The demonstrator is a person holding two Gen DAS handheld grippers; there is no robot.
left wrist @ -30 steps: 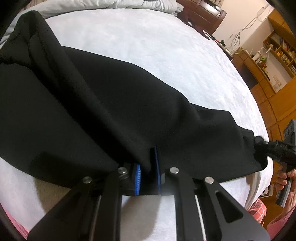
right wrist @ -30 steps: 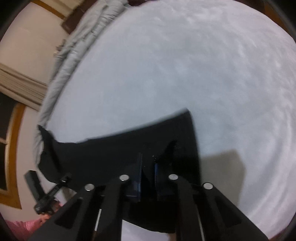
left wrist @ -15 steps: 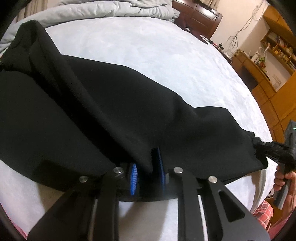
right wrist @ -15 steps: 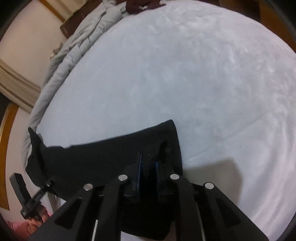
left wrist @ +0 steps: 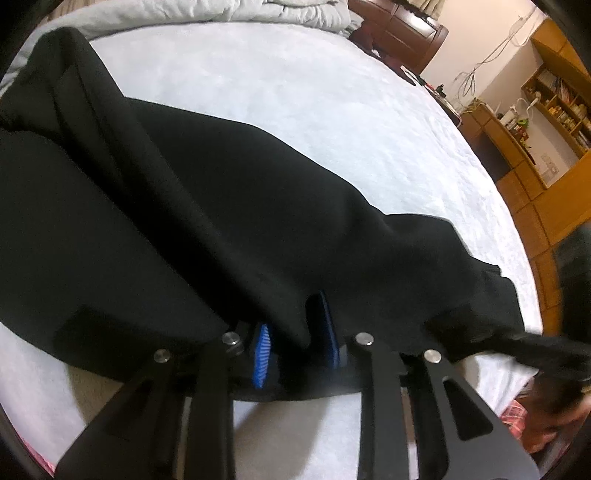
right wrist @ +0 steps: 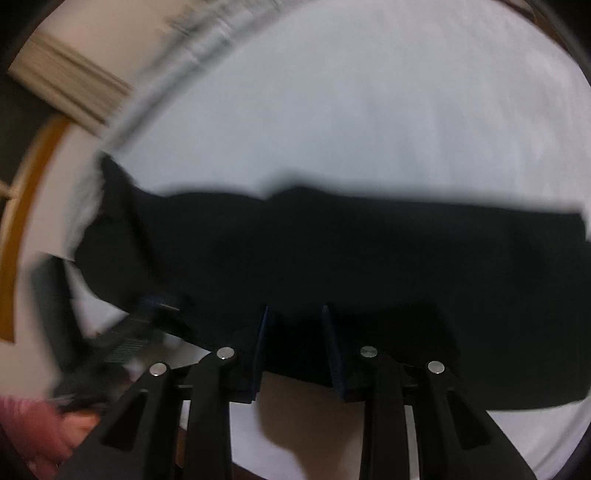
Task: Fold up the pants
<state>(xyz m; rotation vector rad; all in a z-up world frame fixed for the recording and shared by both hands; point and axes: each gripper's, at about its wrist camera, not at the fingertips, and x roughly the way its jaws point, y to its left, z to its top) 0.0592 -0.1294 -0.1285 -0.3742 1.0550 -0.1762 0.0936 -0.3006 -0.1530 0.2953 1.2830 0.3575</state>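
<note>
Black pants (left wrist: 221,221) lie stretched across the white bed (left wrist: 332,92). My left gripper (left wrist: 295,341) is at their near edge and its jaws are opening. A raised fold of the cloth still stands between the blue pads (left wrist: 262,350), and the left pad's face shows bare. In the blurred right wrist view, my right gripper (right wrist: 295,343) stands open over the near edge of the pants (right wrist: 369,251). The cloth lies flat behind its pads. It also shows as a dark blur at the right edge (left wrist: 554,354). The left gripper (right wrist: 122,343) shows smeared at lower left.
A grey duvet (left wrist: 258,9) is bunched at the far end of the bed. A dark wooden dresser (left wrist: 399,33) and wooden shelves (left wrist: 554,103) stand beyond the bed's right side. A person's hand and pink sleeve (right wrist: 44,435) are at lower left.
The left jaws have spread apart around the fold. The right gripper has let go of the pants' end and swept along the pants toward the left gripper.
</note>
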